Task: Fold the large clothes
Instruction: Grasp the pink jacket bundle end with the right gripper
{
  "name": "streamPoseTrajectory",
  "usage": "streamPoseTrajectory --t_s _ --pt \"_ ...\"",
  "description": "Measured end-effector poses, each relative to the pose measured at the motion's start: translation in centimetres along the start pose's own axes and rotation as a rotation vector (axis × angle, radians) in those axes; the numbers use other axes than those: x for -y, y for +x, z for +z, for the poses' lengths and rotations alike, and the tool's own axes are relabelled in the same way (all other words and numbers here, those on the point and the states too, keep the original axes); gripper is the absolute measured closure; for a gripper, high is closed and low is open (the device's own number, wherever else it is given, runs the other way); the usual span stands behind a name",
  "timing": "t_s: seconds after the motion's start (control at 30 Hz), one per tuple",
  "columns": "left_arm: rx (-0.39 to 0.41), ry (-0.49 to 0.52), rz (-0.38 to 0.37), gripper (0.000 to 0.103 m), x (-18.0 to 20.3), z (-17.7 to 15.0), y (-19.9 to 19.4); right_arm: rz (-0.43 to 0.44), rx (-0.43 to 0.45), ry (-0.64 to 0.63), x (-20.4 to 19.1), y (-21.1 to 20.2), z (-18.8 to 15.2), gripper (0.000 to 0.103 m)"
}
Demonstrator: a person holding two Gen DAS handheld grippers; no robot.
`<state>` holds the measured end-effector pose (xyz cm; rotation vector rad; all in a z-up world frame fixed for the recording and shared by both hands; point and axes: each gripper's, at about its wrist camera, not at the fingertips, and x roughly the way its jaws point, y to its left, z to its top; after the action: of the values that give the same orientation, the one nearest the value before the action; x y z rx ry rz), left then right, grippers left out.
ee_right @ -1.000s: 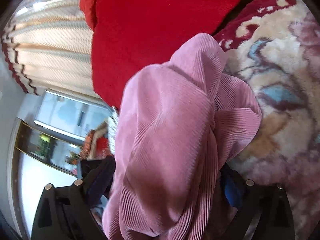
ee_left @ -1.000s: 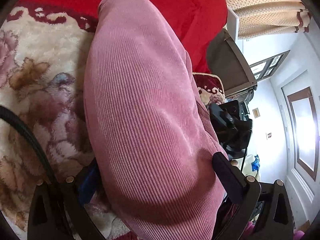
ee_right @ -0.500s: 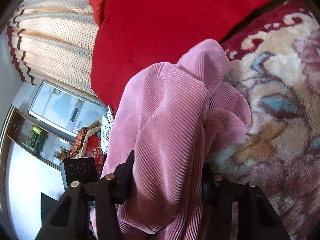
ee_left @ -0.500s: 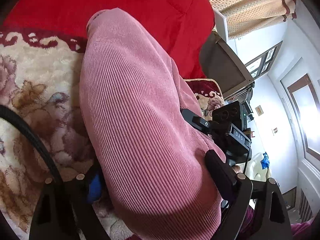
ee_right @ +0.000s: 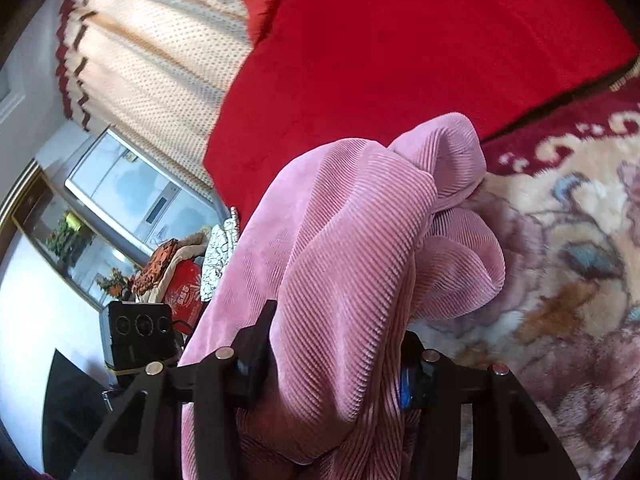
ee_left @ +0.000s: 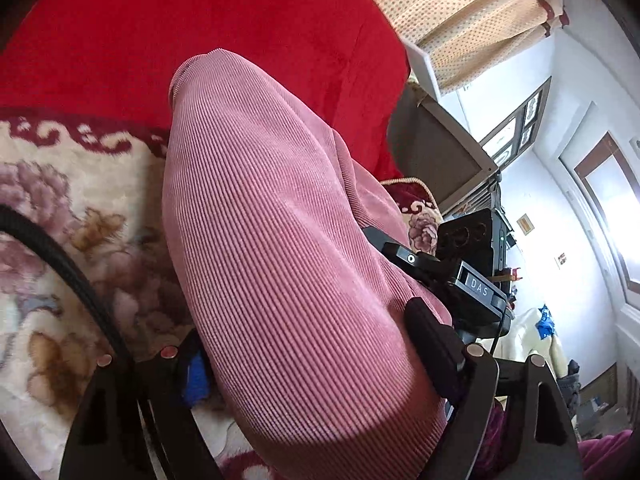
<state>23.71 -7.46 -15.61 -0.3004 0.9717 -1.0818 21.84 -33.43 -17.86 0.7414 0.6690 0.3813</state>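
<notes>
Two tongs are gripping one pink corduroy garment (ee_left: 280, 260), bunched between their fingers above the floral blanket (ee_left: 60, 200). Left gripper (ee_left: 312, 364) is closing wide around thick folds; right gripper (ee_right: 336, 344) is closing, pinching narrower. Lifting seems underway; next, probably carrying the edge forward evenly.

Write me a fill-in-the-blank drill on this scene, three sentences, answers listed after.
1. The ribbed corduroy garment between both sets of jaws is coloured ____.
2. It rests on a plush floral blanket, and beyond it lies a plain ____ blanket.
3. In the right wrist view, the spotted cream ____ hangs at upper left.

Answers: pink; red; curtain
</notes>
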Motion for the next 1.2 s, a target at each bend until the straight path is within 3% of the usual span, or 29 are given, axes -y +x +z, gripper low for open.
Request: streamPoseTrajectory --t_s 0.43,0.77,1.0,1.2 --pt "0.092 0.011 0.081 0.017 -0.4 -1.5 -6.0 0.063 0.011 -0.114 -5.2 1.7 -1.3 0.052" --pt "0.062 -0.031 0.150 0.017 -2.6 -2.2 -5.4 0.018 -0.038 -0.113 -5.1 5.1 -2.3 0.052" --pt "-0.013 -0.060 0.254 0.017 -3.8 -2.9 -2.6 -0.054 -0.098 -0.105 -3.0 7.4 -3.0 0.052" --pt "-0.019 -0.042 0.306 0.015 -3.3 -3.2 -2.3 -0.043 -0.121 -0.102 -2.2 7.4 -3.1 0.052"
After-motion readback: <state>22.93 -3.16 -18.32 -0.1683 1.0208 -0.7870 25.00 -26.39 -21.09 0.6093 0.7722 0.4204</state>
